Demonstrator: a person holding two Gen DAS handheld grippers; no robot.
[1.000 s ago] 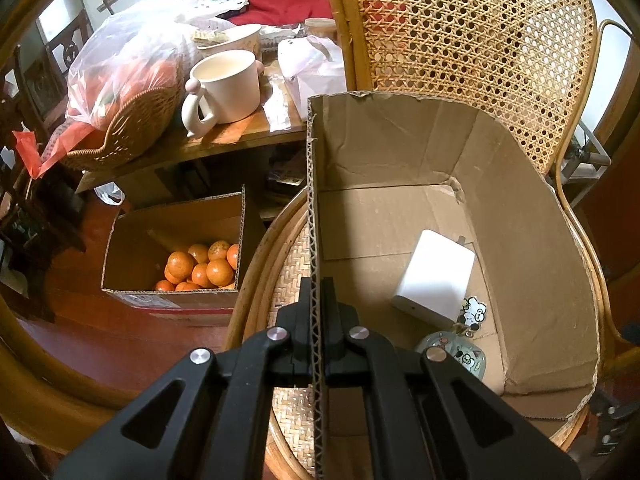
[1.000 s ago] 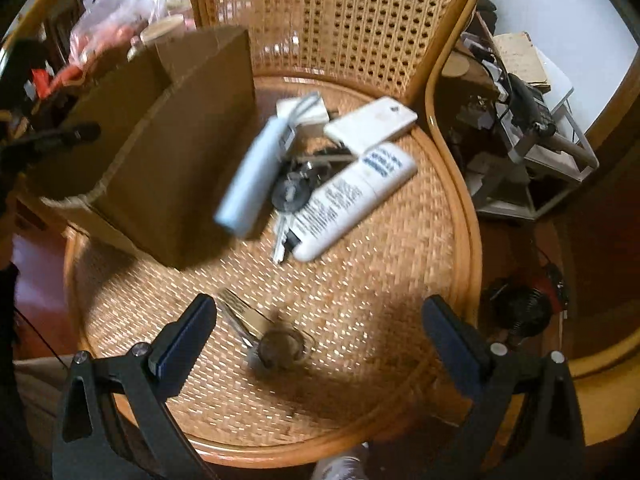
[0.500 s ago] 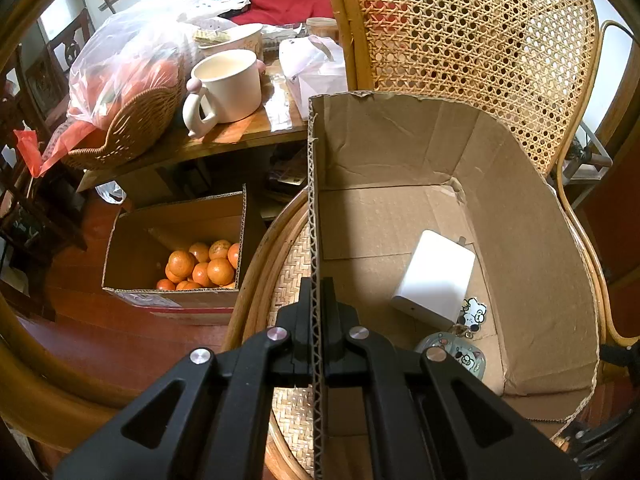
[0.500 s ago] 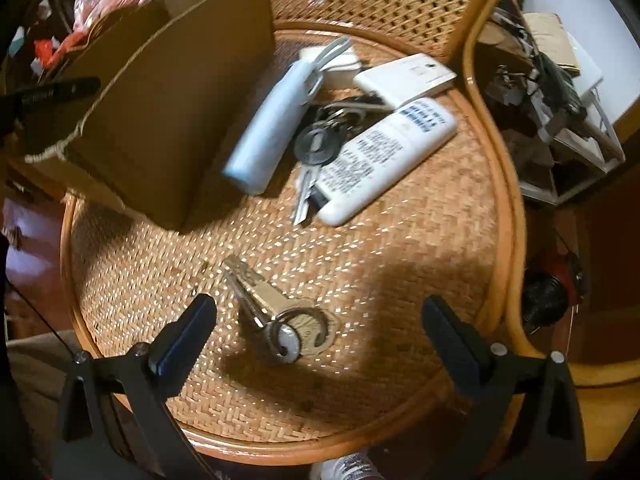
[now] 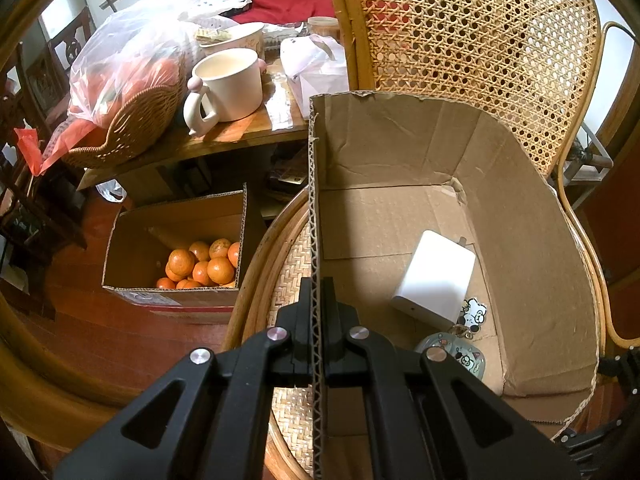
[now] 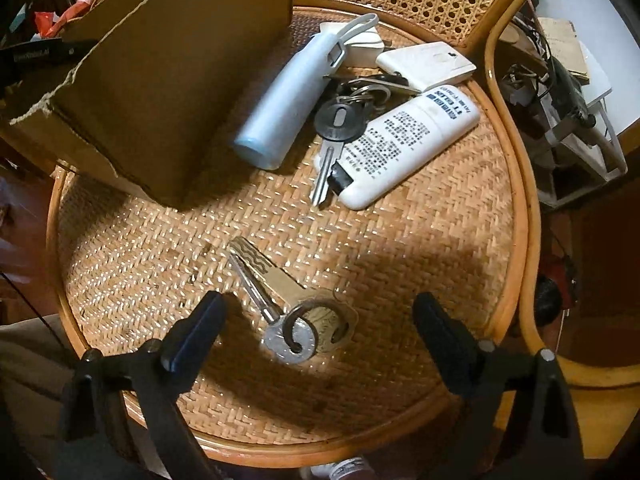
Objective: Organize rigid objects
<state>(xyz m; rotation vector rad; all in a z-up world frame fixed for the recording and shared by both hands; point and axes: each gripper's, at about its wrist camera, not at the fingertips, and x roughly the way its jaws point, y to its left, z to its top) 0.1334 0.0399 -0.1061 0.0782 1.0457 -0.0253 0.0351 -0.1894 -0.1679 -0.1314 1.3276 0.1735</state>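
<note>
We have the left hand-held gripper (image 5: pixel 318 312) pinching the corrugated side wall of the cardboard box (image 5: pixel 400 168), exactly as it did a second ago; its view has barely changed. Inside the box lie a white charger block (image 5: pixel 434 284) and, just beside it toward us, a cartoon keychain (image 5: pixel 460 348). The box stands on the woven seat of the rattan chair (image 6: pixel 400 240).

Our right hand-held gripper (image 6: pixel 316 330) is spread wide and holds nothing. Since the earlier frames it has come down and forward: the small bunch of keys (image 6: pixel 280 300), which then lay ahead of the fingertips, now sits between them, with its ring level with the tips. We cannot tell whether the tips touch the seat.

Farther back on the seat the rest of the objects lie where they were: a pale blue bottle (image 6: pixel 288 96) just beside the box's outer wall, a black-headed key (image 6: pixel 338 128) on its ring, a white tube with printed text (image 6: pixel 404 144) touching that key, and a white flat device (image 6: pixel 426 65) behind them.

Past the chair, the left view shows a worktop (image 5: pixel 256 132) carrying a cream mug (image 5: pixel 230 84) and a wicker basket (image 5: pixel 132 120), and a floor carton of oranges (image 5: pixel 200 264).
</note>
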